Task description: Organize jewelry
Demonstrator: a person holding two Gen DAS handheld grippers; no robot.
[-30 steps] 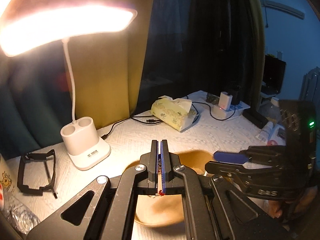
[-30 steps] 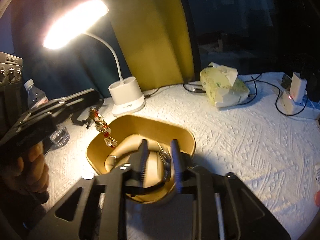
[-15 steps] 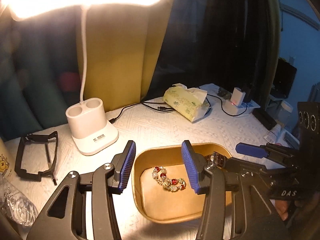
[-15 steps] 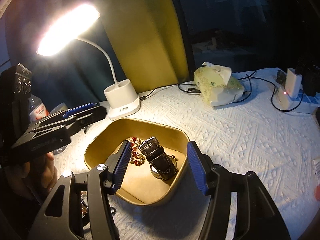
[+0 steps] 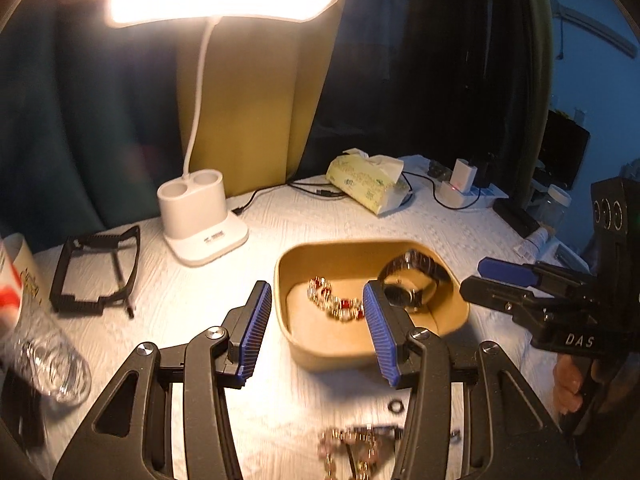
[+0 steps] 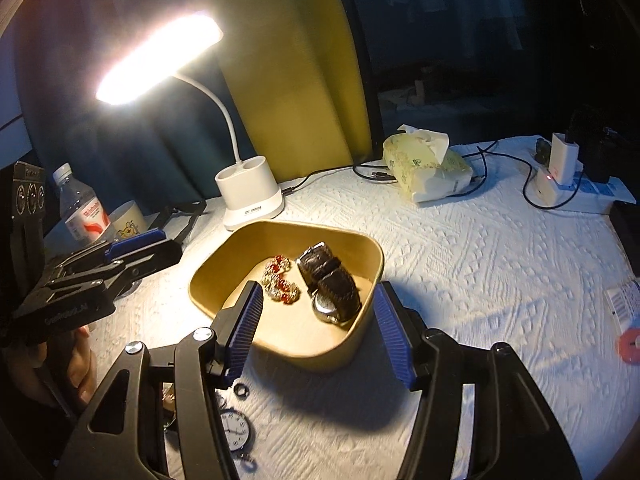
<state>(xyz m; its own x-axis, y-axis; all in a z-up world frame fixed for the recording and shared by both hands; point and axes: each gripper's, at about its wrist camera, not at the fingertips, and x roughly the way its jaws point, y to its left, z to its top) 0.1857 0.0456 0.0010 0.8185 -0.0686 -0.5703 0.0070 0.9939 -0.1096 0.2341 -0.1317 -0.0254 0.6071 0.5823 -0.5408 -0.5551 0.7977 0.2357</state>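
Left gripper [image 5: 316, 330] hovering at the near-left corner of the golden tray [image 5: 332, 354], blue-padded jaws spread wide, nothing between them — just been opening. Inside the tray, a beaded bracelet [image 5: 336, 302] of red and pale beads, lying loose on the floor toward the tray's left side. Right beside it, toward the tray's right wall, a dark-strapped wristwatch [image 6: 330, 286], strap curled, metal case facing the near rim. Right gripper [image 6: 318, 326] poised over the tray's near rim, jaws parted and empty too, pads standing either side of the near edge but not pressing on it, also just been widening. Seen from the left wrist camera, coming in from the tray's right side, one blue pad showing. On the white textured cloth [image 6: 480, 280] in front of the tray: a pocket watch [image 6: 236, 428] with a white dial, a small dark ring [image 5: 396, 407], and a blurred gold chain [image 5: 352, 452], all outside the tray. Behind the tray, a white desk lamp [image 6: 250, 196], lit. Further back, to the tray's right, a tissue pack [image 6: 428, 168]. Left of the tray, a black frame [image 5: 96, 270] lying flat, and a clear water bottle [image 6: 82, 208] standing upright.
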